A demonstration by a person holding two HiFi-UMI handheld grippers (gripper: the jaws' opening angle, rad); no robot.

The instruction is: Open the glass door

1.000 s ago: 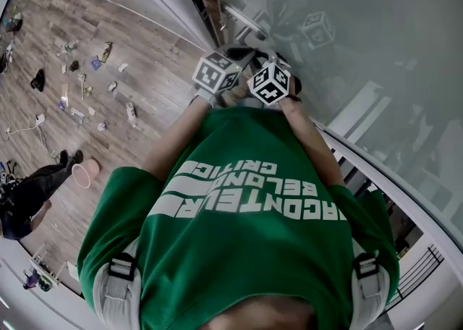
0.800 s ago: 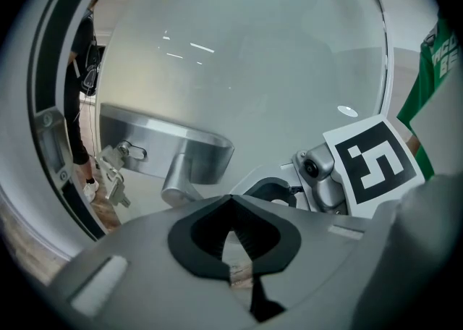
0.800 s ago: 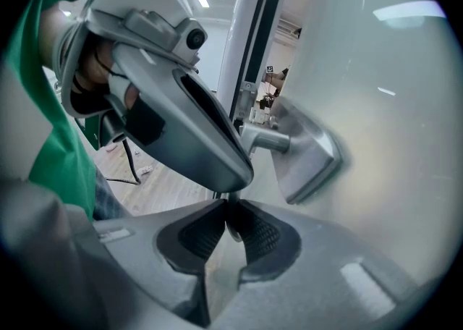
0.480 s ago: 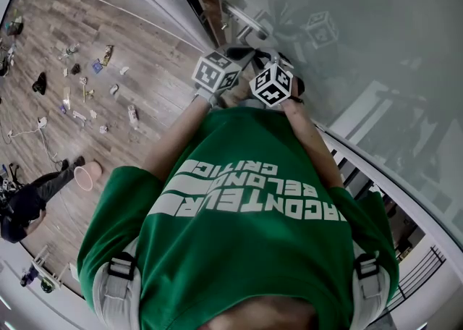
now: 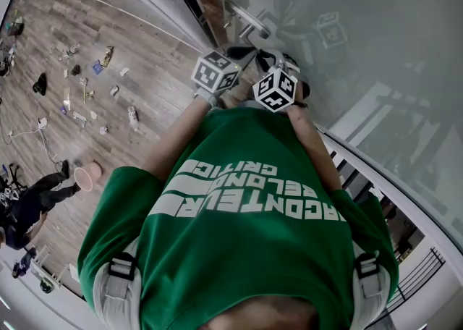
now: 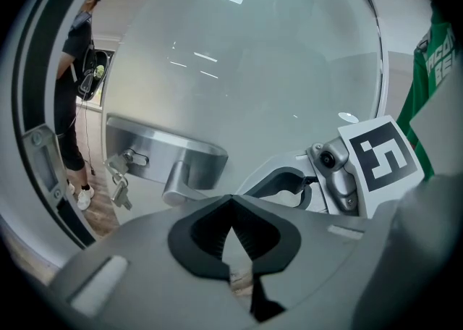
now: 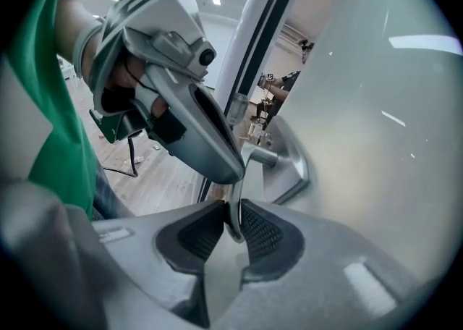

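A glass door (image 5: 362, 39) stands straight ahead, its metal lever handle (image 7: 260, 156) by the frame. The right gripper (image 7: 231, 214) is clamped on the handle's free end. The left gripper (image 6: 231, 205), jaws together and empty, hovers just beside the handle. The door is probably heavy and fragile and the handle stiff and slick, so the handle's tip gives the best hold.

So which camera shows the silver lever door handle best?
Left gripper view: the silver lever door handle and its plate show clearly. Right gripper view shows only the lever end, clamped by the right gripper; head view, tiny.
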